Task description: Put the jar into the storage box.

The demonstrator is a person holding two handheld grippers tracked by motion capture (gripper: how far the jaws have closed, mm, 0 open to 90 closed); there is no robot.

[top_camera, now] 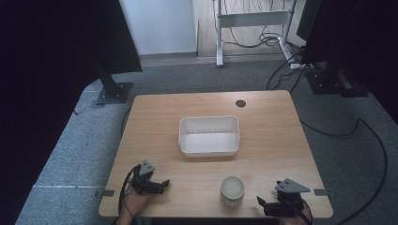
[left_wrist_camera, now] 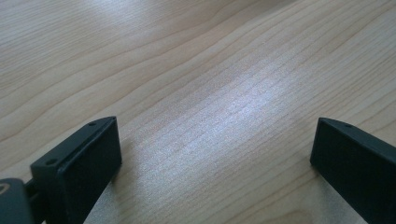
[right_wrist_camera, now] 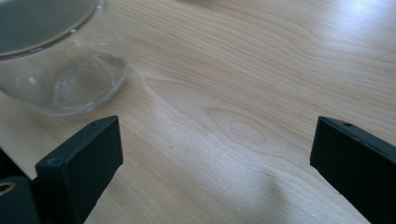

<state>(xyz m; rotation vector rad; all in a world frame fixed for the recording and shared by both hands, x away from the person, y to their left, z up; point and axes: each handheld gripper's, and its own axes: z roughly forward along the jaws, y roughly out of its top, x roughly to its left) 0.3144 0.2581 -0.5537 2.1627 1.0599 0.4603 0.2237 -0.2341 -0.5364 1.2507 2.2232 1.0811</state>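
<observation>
1. Left gripper (top_camera: 151, 186) rests low at the near left corner of the table (top_camera: 263, 117), hand (top_camera: 133, 204) under it at the edge. Jaws point right, toward the table's middle. Jaws spread wide; bare wood between them.
2. Right gripper (top_camera: 268, 204) sits at the near right edge, jaws pointing left toward the glass jar (top_camera: 233, 190). Jaws wide apart, gripping nothing.
3. Glass jar stands upright near the front edge, between the two grippers, closer to the right one. In the right gripper view it lies ahead of the left-hand jaw, not between the jaws (right_wrist_camera: 56, 60).
4. White tub (top_camera: 209, 136) sits at the table's centre, well behind the jar.
5. Table: light wood, round dark cable hole (top_camera: 241, 103) near the far edge.
6. Room: grey carpet (top_camera: 70, 154), loose black cables (top_camera: 366, 136) at right, a white desk frame (top_camera: 251, 18) beyond.
</observation>
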